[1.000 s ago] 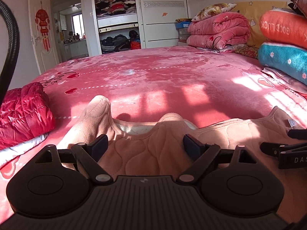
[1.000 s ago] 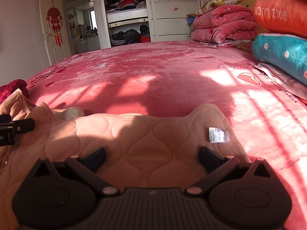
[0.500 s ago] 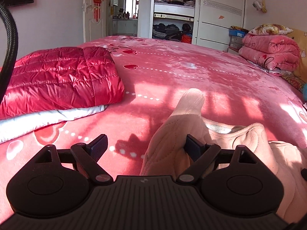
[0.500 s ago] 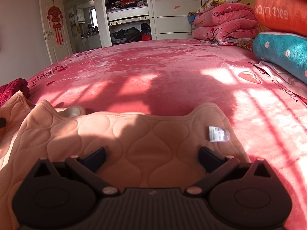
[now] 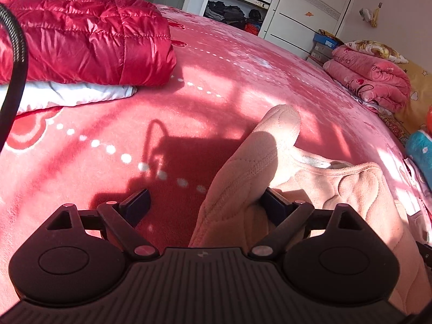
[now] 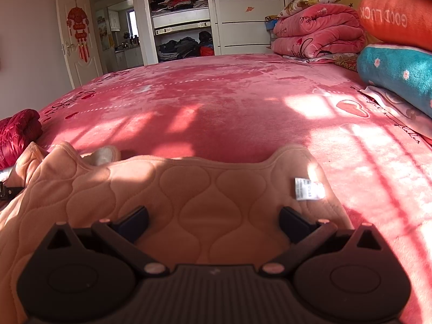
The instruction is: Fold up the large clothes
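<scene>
Peach quilted fleece garment (image 6: 205,199) lies spread on the pink bedspread (image 6: 229,113), near edge of the bed, directly under and ahead of both claws. We judge it soft, thick-ish and floppy, light for its size, w/ a fuzzy nap that shouldn't slip in the pads. No stiffness, so any lifted part will sag and drag the rest along. Nothing fragile about it.

Left gripper (image 5: 208,202) is spread wide; a raised flap of the garment (image 5: 259,162), prob. a sleeve or shoulder, stands up between the fingers, lying against the right-hand finger (image 5: 275,205). Not pinched as far as we can tell. Right gripper (image 6: 213,218) is also spread wide, hovering low over the flat body panel w/ fabric beneath both fingers; nothing pinched.

Where to grab: we'd take it by a stitched hem or corner, e.g. the raised flap on the left, and the far corner by the white care tag (image 6: 307,189) on the right. A doubled edge gives the pads more to bite than a flat mid-panel.

Count:
- peach garment: 1
- care tag: 1
- grippers: 2
- red puffer jacket (image 5: 81,35), folded, on a white layer (image 5: 81,94): 1
- folded pink quilt (image 6: 318,32) by the headboard: 1
- bolster pillows at right: 2, one orange (image 6: 394,19), one teal (image 6: 397,73)
</scene>
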Action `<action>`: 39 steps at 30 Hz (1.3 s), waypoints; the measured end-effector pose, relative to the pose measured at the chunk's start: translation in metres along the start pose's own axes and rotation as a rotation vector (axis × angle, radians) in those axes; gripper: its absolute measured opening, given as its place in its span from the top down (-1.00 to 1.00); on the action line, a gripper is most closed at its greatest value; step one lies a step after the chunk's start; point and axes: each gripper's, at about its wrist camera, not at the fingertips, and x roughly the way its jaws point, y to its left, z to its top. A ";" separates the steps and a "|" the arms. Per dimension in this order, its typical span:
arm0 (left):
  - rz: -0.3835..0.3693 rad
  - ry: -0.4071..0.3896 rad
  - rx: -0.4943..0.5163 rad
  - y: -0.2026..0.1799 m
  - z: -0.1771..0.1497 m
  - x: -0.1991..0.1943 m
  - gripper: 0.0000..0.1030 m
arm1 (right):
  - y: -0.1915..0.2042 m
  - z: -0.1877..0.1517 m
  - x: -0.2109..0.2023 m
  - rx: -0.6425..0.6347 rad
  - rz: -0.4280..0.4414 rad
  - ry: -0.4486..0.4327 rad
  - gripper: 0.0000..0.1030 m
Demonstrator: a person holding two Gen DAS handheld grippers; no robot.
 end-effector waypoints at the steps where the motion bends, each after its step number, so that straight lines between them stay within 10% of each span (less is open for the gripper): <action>1: -0.013 0.004 -0.002 0.002 0.000 -0.001 -1.00 | -0.001 0.000 -0.001 0.003 0.006 0.003 -1.00; 14: -0.203 0.146 -0.036 0.029 0.010 -0.044 -1.00 | -0.081 0.020 -0.068 0.183 0.143 -0.040 -0.99; 21: -0.347 0.308 -0.087 0.041 0.007 -0.029 -1.00 | -0.159 -0.004 -0.045 0.488 0.340 0.135 -0.99; 31: -0.463 0.386 -0.075 0.026 0.004 -0.009 -1.00 | -0.144 -0.007 0.002 0.504 0.560 0.258 -1.00; 39: -0.402 0.400 -0.008 -0.006 0.011 -0.001 -1.00 | -0.151 -0.006 0.028 0.612 0.750 0.259 -0.98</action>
